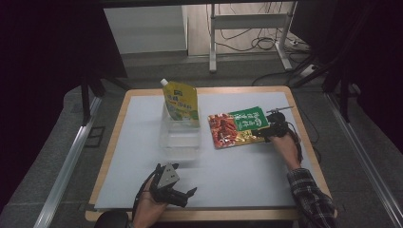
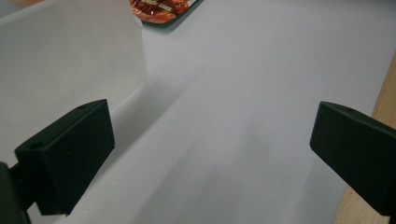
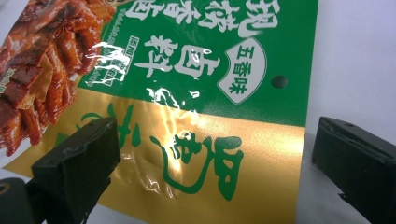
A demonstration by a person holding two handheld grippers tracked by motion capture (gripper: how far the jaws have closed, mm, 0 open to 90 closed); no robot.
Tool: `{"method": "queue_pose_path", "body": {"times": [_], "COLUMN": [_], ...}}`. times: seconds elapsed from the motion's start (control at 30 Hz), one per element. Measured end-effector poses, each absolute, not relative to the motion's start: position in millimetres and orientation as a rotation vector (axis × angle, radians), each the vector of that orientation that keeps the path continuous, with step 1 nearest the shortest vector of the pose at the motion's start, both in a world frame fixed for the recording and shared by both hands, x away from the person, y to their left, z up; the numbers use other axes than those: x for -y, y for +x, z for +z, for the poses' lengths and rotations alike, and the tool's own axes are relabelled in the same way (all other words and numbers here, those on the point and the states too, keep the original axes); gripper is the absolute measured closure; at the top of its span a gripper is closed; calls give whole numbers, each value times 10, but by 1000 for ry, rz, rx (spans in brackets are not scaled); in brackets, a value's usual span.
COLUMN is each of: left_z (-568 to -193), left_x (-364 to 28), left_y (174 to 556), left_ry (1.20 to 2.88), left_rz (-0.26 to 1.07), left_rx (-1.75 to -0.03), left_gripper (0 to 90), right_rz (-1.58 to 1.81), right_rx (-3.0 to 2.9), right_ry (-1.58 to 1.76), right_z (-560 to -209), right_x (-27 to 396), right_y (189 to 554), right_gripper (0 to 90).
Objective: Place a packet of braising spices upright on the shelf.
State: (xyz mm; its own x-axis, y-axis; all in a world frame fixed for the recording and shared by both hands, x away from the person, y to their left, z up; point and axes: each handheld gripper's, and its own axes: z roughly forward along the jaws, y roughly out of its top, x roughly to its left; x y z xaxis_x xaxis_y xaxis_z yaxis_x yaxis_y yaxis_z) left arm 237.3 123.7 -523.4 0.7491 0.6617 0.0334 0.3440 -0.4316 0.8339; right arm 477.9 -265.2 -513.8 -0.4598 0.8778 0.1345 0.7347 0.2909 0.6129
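Right tongs (image 3: 210,154) hover with jaws spread over the seasoning packet (image 1: 237,126) lying flat on the desk (image 1: 247,175), left tongs (image 1: 172,186) released; slick foil may slide away as they close.

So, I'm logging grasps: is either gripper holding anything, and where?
Nothing held. The right gripper is open over the snack packet; the left gripper is open too.

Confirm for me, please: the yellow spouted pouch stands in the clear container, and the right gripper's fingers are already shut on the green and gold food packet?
Not quite. The right gripper is open: in the right gripper view its fingers straddle the green and gold food packet, wide apart. The yellow spouted pouch does stand in the clear container.
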Motion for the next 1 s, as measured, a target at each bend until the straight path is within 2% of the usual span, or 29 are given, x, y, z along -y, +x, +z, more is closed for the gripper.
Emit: {"method": "queue_pose_path", "body": {"times": [0.87, 0.93, 1.0], "left_z": [-5239, -5237, -5237], "left_x": [-1220, -1220, -1220], "left_y": [2375, 2372, 2372], "left_ry": [2073, 2071, 2078], "left_rz": [455, 456, 457], "left_rx": [-744, -744, -740], "left_gripper": [0, 0, 0], "right_rz": [1136, 1114, 1096], "right_rx": [-2453, -2438, -2417], "right_ry": [1411, 1421, 1414], "right_z": [-5059, -5048, -5031], "right_x": [2564, 2549, 2548], "right_y": [4752, 4744, 4723], "right_gripper": [48, 104, 235]}}
